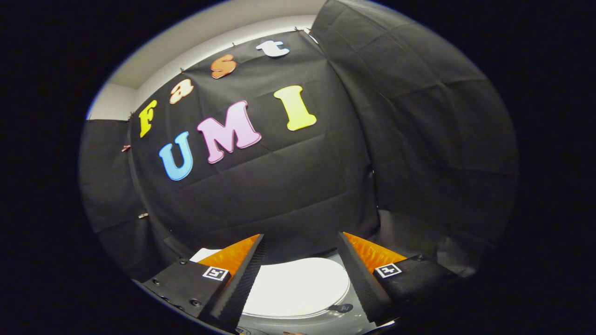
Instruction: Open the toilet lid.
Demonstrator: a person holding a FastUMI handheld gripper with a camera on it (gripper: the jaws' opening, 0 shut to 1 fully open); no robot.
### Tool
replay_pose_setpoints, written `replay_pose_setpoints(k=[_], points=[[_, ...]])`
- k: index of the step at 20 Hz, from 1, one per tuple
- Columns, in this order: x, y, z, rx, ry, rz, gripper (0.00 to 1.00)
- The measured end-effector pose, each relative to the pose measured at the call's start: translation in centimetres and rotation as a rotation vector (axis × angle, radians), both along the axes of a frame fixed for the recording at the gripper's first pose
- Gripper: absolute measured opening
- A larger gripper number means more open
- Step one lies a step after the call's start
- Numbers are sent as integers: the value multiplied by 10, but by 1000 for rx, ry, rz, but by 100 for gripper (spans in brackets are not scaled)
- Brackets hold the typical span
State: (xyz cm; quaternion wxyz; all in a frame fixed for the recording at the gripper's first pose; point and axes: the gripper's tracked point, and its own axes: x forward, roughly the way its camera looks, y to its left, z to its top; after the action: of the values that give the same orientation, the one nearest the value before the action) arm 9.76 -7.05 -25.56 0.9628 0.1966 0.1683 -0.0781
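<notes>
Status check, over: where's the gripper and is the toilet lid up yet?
Gripper open, holding nothing. Toilet lid white, still down, seen between and below the fingers. Nothing visible between gripper and lid.

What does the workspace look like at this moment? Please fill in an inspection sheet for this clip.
Surface: grey floor around the toilet, partly seen.
Job's things: white toilet lid lies closed, flat, seen between the fingers and below them.
Clutter: small dark tab just off the lid's rim.
Grippers: hand-held gripper open, fingers spread wide, above the lid; contact not seen.
Cables: nothing seen.
Surroundings: black cloth wall behind the toilet, white ceiling above.
</notes>
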Motion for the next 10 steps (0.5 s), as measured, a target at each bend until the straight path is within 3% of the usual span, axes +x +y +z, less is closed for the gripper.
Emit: replay_pose_setpoints(k=[10], points=[[0, -45, -149, 282, 131, -147, 98]])
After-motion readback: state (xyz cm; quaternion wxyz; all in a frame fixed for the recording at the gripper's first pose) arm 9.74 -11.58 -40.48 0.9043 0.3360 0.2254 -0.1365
